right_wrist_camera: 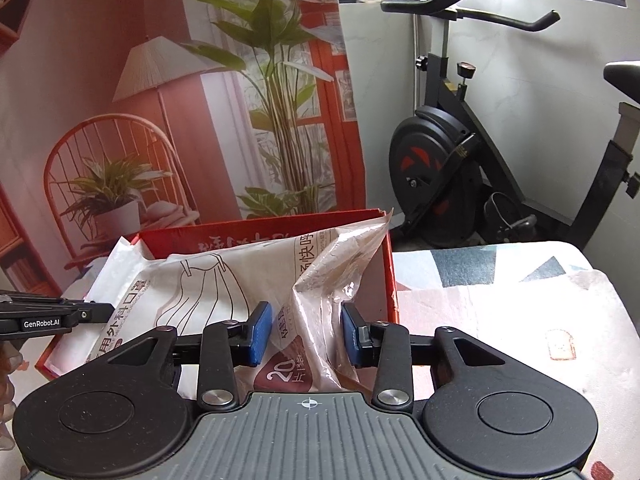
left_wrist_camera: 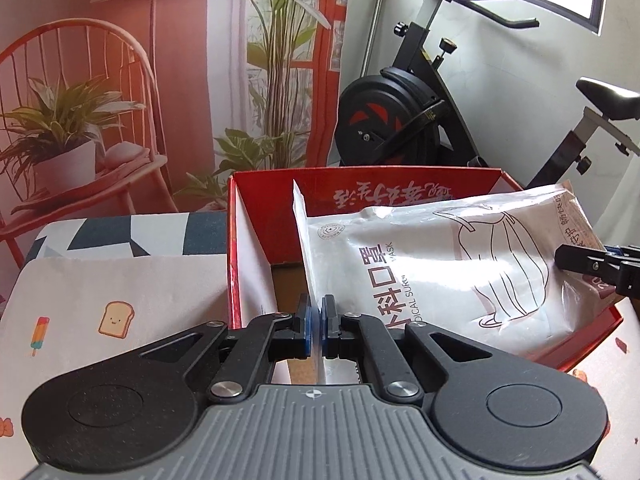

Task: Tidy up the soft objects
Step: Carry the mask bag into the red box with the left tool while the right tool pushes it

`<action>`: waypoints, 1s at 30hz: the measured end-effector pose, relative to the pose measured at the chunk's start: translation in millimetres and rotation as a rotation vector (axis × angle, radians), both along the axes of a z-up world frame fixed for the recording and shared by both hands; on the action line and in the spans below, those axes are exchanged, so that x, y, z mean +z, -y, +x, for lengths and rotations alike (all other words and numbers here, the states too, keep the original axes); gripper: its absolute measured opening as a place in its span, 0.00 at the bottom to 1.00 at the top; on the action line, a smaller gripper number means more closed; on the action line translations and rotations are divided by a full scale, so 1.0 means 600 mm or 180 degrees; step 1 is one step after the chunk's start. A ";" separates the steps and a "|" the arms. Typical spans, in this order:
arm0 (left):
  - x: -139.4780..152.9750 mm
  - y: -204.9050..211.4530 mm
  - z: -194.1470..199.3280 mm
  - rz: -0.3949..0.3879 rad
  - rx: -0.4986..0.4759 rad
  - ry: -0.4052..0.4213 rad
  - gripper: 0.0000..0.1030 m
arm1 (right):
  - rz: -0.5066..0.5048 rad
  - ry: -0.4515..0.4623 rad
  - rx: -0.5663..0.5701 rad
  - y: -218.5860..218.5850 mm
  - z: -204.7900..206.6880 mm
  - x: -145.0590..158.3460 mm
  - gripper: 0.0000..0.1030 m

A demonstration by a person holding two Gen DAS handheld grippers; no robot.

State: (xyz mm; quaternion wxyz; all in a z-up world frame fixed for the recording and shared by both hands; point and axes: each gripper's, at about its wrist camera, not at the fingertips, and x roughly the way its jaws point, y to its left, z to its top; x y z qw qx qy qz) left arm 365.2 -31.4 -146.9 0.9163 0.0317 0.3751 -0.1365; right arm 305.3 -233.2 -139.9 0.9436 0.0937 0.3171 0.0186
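Table under a printed cloth (left_wrist_camera: pixel 120 280), red cardboard box (left_wrist_camera: pixel 234 248) directly on it.

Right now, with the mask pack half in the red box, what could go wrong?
The left gripper pinches only the thin edge of the surgical mask pack, so it may slip. The right gripper straddles a crumpled corner, pads apparently not pressing. The pack overhangs the red box rim and might snag.

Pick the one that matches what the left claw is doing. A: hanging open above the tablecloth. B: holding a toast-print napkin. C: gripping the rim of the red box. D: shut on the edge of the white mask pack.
D: the left claw has its blue pads pinched together on the near edge of the white mask pack, which lies in the red box.
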 end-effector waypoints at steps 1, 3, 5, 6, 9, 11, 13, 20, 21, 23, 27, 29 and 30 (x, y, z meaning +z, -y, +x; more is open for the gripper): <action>0.000 -0.001 0.000 0.0005 -0.0032 -0.0014 0.07 | 0.0009 -0.0032 0.0006 0.000 0.002 -0.002 0.33; 0.001 -0.006 -0.001 -0.0018 -0.0083 -0.0010 0.12 | 0.0005 -0.0129 0.0002 -0.001 0.008 -0.008 0.33; 0.004 -0.009 -0.002 -0.0040 -0.0100 0.0030 0.14 | -0.0013 -0.0225 0.0014 -0.005 0.014 -0.015 0.28; 0.006 -0.012 -0.002 -0.0051 -0.0084 0.0037 0.14 | -0.0026 -0.0281 0.0041 -0.009 0.019 -0.019 0.28; 0.009 -0.018 -0.003 -0.0128 -0.0050 0.0072 0.14 | -0.0068 -0.0452 0.0103 -0.027 0.033 -0.030 0.26; 0.010 -0.019 -0.005 -0.0140 -0.0018 0.0094 0.14 | -0.0087 -0.0538 0.0163 -0.039 0.043 -0.035 0.26; 0.011 -0.023 -0.006 -0.0172 0.0014 0.0112 0.14 | -0.0139 -0.0636 0.0227 -0.054 0.054 -0.039 0.25; 0.016 -0.030 -0.011 -0.0238 0.0060 0.0183 0.14 | -0.0266 -0.1135 0.0227 -0.068 0.094 -0.070 0.24; 0.017 -0.032 -0.012 -0.0239 0.0061 0.0188 0.14 | -0.0269 -0.1190 0.0221 -0.068 0.096 -0.076 0.24; 0.016 -0.034 -0.014 -0.0254 0.0055 0.0194 0.14 | -0.0274 -0.1254 0.0238 -0.070 0.098 -0.082 0.25; 0.017 -0.036 -0.017 -0.0264 0.0057 0.0205 0.14 | -0.0323 -0.1302 0.0281 -0.074 0.097 -0.078 0.31; 0.018 -0.037 -0.020 -0.0270 0.0048 0.0219 0.14 | -0.0348 -0.1287 0.0348 -0.076 0.094 -0.069 0.38; 0.019 -0.036 -0.021 -0.0264 0.0043 0.0229 0.14 | -0.0366 -0.1281 0.0367 -0.077 0.094 -0.064 0.40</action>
